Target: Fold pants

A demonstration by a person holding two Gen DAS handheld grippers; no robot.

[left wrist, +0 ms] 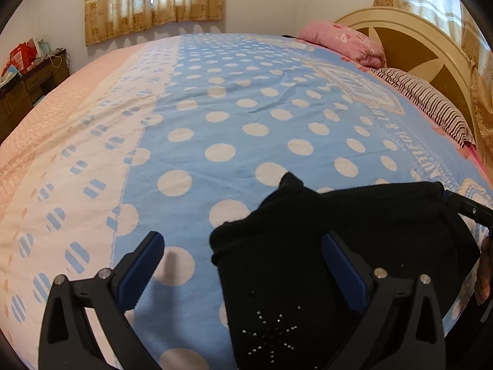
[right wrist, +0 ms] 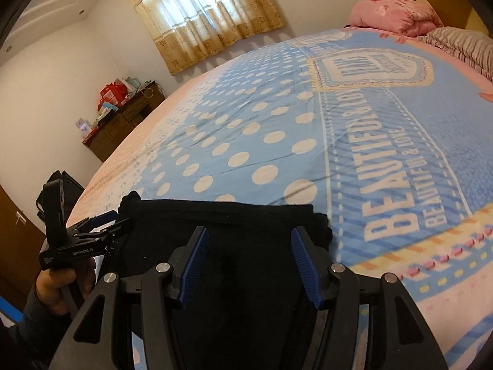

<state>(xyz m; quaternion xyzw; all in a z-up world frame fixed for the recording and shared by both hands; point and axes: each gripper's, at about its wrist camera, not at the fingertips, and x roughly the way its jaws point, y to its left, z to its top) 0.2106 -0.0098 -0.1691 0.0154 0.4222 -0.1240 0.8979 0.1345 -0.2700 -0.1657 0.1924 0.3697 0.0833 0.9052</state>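
Black pants (left wrist: 308, 246) with a rhinestone star lie folded in a compact stack on the blue polka-dot bedspread (left wrist: 215, 108), near the bed's front edge. My left gripper (left wrist: 243, 256) is open; its right finger rests over the pants' left end and its left finger is over bare bedspread. In the right wrist view the pants (right wrist: 231, 231) lie as a dark rectangle. My right gripper (right wrist: 248, 246) is open above their near part, jaws wide apart, holding nothing. The left gripper (right wrist: 98, 222) shows at the pants' left corner, open.
Pink quilt (left wrist: 339, 40) and striped pillow (left wrist: 431, 104) lie by the wooden headboard (left wrist: 409, 40) at the far right. A dark dresser (right wrist: 123, 120) with clutter stands by the far wall under curtains (right wrist: 203, 15). The bedspread stretches wide beyond the pants.
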